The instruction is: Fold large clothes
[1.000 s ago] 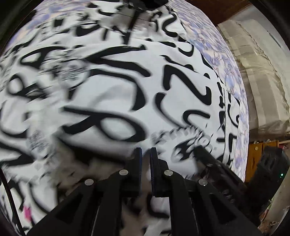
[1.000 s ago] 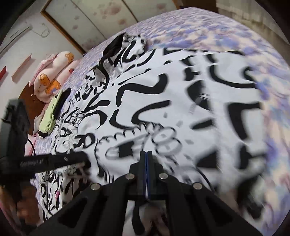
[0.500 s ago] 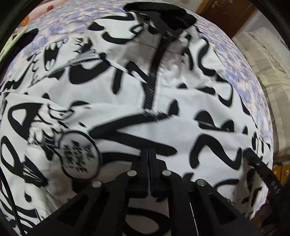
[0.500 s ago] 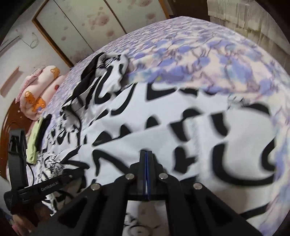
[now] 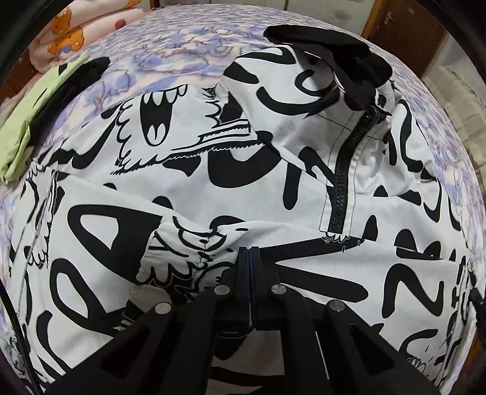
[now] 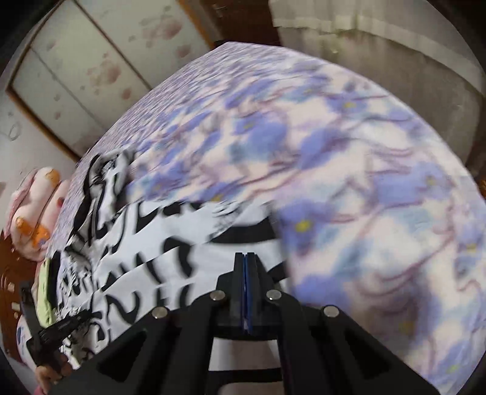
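A white jacket [image 5: 182, 152] with black graffiti print lies spread on a floral bedsheet [image 5: 182, 39]. Its black zipper [image 5: 343, 182] runs up to a black collar [image 5: 328, 45] at the far end. My left gripper [image 5: 249, 250] is shut on a gathered edge of the jacket, and a folded layer lies over the lower body. In the blurred right wrist view my right gripper [image 6: 245, 255] is shut on the jacket's [image 6: 197, 252] fabric near its right edge. The left gripper [image 6: 60, 328] shows at the lower left, held by a hand [image 6: 51, 373].
A folded green cloth [image 5: 30, 121] and a pink bear-print quilt [image 5: 76, 30] lie at the bed's far left. A wooden door [image 5: 404, 39] stands beyond the bed. Bare floral sheet [image 6: 364, 182] stretches right of the jacket; wardrobe doors [image 6: 91, 60] and a curtain [image 6: 364, 18] stand behind.
The left jaws closed fully on the fabric and carried it toward the collar. The right gripper swung toward the jacket's right edge, so bare sheet now fills most of its view.
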Action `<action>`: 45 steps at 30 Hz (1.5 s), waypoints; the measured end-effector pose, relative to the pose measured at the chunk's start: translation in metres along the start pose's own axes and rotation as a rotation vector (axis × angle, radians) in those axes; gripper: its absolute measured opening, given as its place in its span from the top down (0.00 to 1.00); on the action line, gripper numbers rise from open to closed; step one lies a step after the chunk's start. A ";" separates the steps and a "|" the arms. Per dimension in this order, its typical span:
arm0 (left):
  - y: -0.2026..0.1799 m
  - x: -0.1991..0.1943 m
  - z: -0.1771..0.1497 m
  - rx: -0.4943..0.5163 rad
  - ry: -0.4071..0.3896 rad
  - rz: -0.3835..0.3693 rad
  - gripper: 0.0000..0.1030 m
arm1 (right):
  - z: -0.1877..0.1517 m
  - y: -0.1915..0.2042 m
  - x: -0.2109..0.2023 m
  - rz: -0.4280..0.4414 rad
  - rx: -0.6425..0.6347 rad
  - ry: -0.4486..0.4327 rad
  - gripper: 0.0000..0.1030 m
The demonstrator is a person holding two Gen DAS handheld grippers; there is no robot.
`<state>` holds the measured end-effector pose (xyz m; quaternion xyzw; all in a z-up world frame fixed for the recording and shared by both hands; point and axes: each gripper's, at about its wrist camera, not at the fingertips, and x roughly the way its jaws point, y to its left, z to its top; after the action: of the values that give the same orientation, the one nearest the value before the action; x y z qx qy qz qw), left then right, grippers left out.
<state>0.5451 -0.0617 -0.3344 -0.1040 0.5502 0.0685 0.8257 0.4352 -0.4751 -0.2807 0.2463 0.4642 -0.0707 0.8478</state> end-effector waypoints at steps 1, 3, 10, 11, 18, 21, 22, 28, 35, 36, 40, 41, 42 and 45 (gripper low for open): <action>0.012 -0.004 -0.002 -0.003 0.002 -0.003 0.99 | 0.002 -0.005 0.000 -0.016 0.013 -0.008 1.00; 0.011 -0.002 -0.001 0.008 0.006 0.002 0.99 | 0.004 -0.010 0.004 -0.049 0.031 -0.003 1.00; 0.013 0.003 -0.002 -0.056 0.031 -0.076 0.99 | 0.001 -0.005 0.026 -0.127 -0.030 0.008 1.00; 0.019 0.005 -0.002 -0.078 0.041 -0.099 0.99 | 0.000 -0.007 0.028 -0.122 -0.019 0.016 1.00; 0.054 0.019 0.005 -0.182 0.102 -0.252 0.99 | -0.001 -0.014 0.039 -0.095 0.007 0.046 1.00; 0.070 0.023 0.013 -0.210 0.164 -0.325 0.99 | -0.001 -0.012 0.039 -0.094 0.014 0.058 1.00; 0.073 0.024 0.018 -0.216 0.199 -0.338 0.99 | 0.002 -0.011 0.039 -0.098 0.015 0.081 1.00; 0.085 0.000 0.051 -0.120 0.345 -0.296 0.98 | 0.033 -0.001 0.032 -0.120 -0.035 0.247 0.99; 0.086 -0.047 0.124 0.132 0.301 -0.193 0.80 | 0.088 0.045 0.021 -0.008 -0.095 0.430 0.75; 0.087 -0.047 0.137 0.155 0.309 -0.188 0.80 | 0.098 0.054 0.021 0.022 -0.084 0.432 0.67; 0.084 -0.045 0.195 0.214 0.298 -0.159 0.76 | 0.136 0.082 0.035 0.157 0.040 0.448 0.55; 0.085 -0.044 0.209 0.204 0.280 -0.162 0.74 | 0.145 0.087 0.043 0.185 0.081 0.444 0.55; 0.088 -0.040 0.228 0.174 0.254 -0.180 0.72 | 0.151 0.093 0.051 0.208 0.121 0.438 0.55; 0.098 -0.023 0.267 0.069 0.193 -0.274 0.70 | 0.169 0.107 0.074 0.246 0.197 0.404 0.55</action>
<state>0.7527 0.0988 -0.2229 -0.1556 0.6095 -0.0742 0.7738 0.6412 -0.4558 -0.2279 0.3913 0.5818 0.0388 0.7119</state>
